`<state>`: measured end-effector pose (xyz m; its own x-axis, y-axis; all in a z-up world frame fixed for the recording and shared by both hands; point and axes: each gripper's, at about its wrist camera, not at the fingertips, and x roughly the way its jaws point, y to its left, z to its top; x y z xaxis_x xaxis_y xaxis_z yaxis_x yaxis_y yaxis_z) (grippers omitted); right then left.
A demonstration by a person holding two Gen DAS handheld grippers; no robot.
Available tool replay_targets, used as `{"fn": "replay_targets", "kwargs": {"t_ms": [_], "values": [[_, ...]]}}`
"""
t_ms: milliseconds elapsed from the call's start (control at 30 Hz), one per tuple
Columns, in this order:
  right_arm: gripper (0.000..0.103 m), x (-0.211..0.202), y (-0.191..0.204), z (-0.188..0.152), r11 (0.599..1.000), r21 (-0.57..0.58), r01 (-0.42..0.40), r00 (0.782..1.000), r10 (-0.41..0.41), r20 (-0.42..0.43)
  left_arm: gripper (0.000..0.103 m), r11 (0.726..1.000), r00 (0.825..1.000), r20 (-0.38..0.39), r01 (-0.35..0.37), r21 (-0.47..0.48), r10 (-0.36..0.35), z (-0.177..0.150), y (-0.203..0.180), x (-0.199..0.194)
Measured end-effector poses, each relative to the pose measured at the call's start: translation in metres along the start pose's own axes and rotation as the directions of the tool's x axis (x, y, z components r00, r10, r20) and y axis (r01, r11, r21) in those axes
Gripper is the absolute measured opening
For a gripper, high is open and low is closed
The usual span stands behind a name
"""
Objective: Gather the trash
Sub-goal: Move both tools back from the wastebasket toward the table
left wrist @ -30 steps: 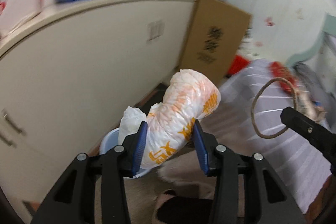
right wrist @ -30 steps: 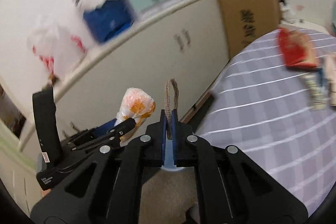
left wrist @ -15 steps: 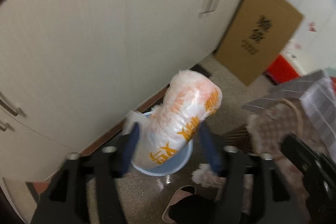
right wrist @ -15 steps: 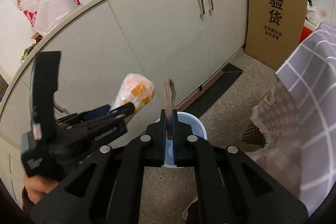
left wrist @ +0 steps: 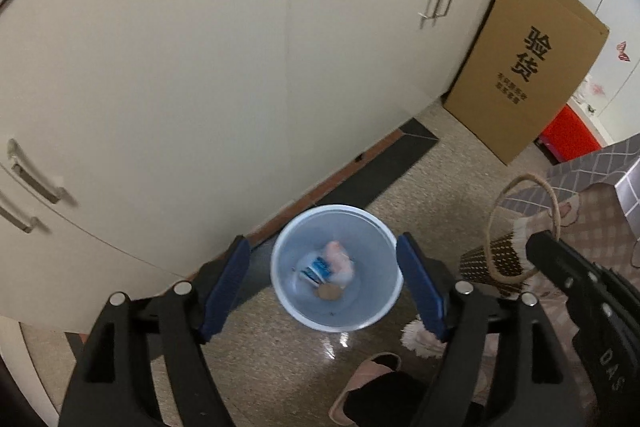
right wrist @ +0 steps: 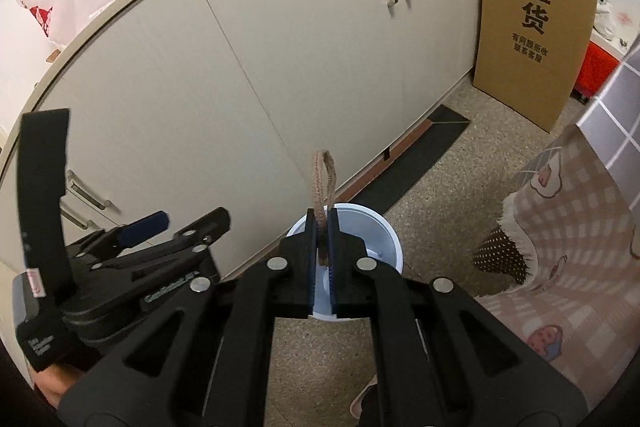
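Below, speckled floor [left wrist: 280, 359]; left tool [left wrist: 324, 283] spread over bin [left wrist: 294, 301]; right tool [right wrist: 321, 255] pinching rope loop [right wrist: 320, 179].

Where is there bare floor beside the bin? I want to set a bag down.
Bare floor lies between the blue bin, cardboard box and dark mat. Crowded: a slipper and the hanging cloth flank the bin's near and right sides.

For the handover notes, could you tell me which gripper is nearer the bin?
Left. The left gripper hangs open directly over the bin; the right gripper, pinching the rope loop, sits off to its side.
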<state>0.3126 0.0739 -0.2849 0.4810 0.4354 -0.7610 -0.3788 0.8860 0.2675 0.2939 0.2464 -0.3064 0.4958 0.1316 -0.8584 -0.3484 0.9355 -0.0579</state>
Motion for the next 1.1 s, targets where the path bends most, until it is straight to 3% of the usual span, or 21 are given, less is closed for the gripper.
{"fn": "replay_targets", "kwargs": {"t_ms": [333,400,433,467,767,1100], "values": [[0.008,0.031,0.023,0.021,0.997,-0.081,-0.011,1.0,0.009,-0.023,0.076,0.984,0.983,0.046,-0.176,-0.002,0.176,0.004,0.021,-0.008],[0.032,0.042,0.025,0.025,0.992,-0.111,0.059,0.997,-0.063,-0.035,0.076,0.98,0.979,0.043,-0.198,-0.007,0.199,0.004,0.024,-0.007],[0.06,0.048,0.025,0.026,0.99,-0.12,0.079,0.996,-0.084,-0.04,0.076,0.98,0.979,0.039,-0.198,-0.008,0.199,0.004,0.026,-0.006],[0.066,0.049,0.023,0.025,0.99,-0.117,0.074,0.996,-0.079,-0.036,0.076,0.981,0.981,0.032,-0.191,-0.012,0.192,0.003,0.027,-0.005],[0.066,0.015,0.011,0.019,0.994,-0.083,0.073,0.997,-0.071,0.018,0.076,0.987,0.985,0.054,-0.161,-0.011,0.161,0.0,0.017,-0.021],[0.066,-0.072,-0.002,0.017,0.997,-0.033,0.069,0.987,-0.063,0.151,0.077,0.991,0.977,0.178,-0.128,0.027,0.122,0.003,-0.015,-0.093]]}}
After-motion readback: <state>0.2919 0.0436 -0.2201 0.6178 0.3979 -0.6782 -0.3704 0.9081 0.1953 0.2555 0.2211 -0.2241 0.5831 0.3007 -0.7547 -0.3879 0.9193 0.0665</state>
